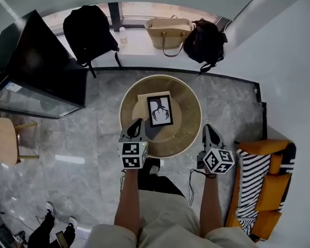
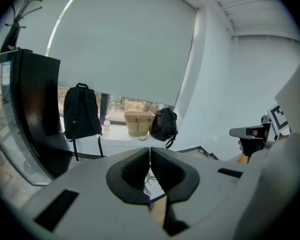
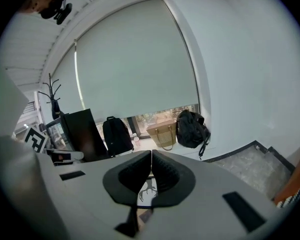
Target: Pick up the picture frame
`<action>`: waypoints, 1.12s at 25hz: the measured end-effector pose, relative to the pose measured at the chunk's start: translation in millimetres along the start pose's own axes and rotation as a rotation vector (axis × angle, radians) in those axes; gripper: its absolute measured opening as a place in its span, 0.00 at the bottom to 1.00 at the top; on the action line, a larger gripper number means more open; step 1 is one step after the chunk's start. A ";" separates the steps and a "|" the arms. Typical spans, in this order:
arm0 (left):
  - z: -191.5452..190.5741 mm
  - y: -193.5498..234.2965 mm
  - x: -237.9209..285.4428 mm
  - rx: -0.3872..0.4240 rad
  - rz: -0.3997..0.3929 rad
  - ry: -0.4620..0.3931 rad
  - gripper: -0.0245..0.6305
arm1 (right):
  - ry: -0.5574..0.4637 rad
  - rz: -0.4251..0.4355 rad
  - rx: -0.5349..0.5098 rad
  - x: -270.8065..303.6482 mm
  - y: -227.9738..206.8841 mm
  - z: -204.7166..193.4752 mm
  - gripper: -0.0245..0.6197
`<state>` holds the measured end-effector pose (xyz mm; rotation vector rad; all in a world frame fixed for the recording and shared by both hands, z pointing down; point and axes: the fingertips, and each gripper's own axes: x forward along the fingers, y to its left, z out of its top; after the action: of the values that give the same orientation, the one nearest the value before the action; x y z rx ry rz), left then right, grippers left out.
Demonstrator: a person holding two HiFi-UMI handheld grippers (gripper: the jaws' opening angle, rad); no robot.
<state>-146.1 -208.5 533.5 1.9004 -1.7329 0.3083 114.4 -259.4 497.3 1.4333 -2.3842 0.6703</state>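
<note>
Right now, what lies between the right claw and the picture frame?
Only the bare top of the round table; the head view shows nothing else between the right claw and the picture frame.

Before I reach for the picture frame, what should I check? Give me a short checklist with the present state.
1. Picture frame in view on the round table: ok.
2. Nothing lies on the frame: ok.
3. Left gripper jaws apart for a grasp: not ok, shut.
4. Right gripper jaws apart: not ok, shut.
5. Both grippers empty: ok.
6. Gap under the frame's edge for a jaw: cannot tell.
</note>
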 end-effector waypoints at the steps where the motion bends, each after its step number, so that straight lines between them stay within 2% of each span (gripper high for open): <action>1: -2.1 5.7 5.5 0.004 -0.004 0.008 0.07 | 0.016 0.025 -0.001 9.8 6.0 -4.8 0.09; 4: -18.1 15.8 27.6 0.022 -0.024 0.051 0.07 | 0.069 0.082 -0.003 39.7 12.8 -24.4 0.09; 8: -58.0 13.3 52.9 0.046 -0.071 0.133 0.07 | 0.132 0.110 0.032 66.7 1.5 -59.5 0.09; 12: -100.6 1.5 81.6 0.155 -0.138 0.216 0.07 | 0.169 0.122 0.074 91.4 -19.6 -95.1 0.09; 20: -154.5 9.5 145.8 0.164 -0.149 0.243 0.07 | 0.252 0.174 0.035 150.0 -45.6 -176.2 0.09; 23: -172.7 3.9 171.8 0.193 -0.180 0.263 0.07 | 0.276 0.189 0.026 165.7 -57.8 -200.5 0.09; 28: -201.8 5.2 203.2 0.197 -0.188 0.279 0.07 | 0.342 0.259 0.021 189.8 -67.1 -241.6 0.09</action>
<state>-83.6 -273.4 805.4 2.0285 -1.3726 0.6583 84.7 -303.4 807.2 0.9318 -2.3079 0.9229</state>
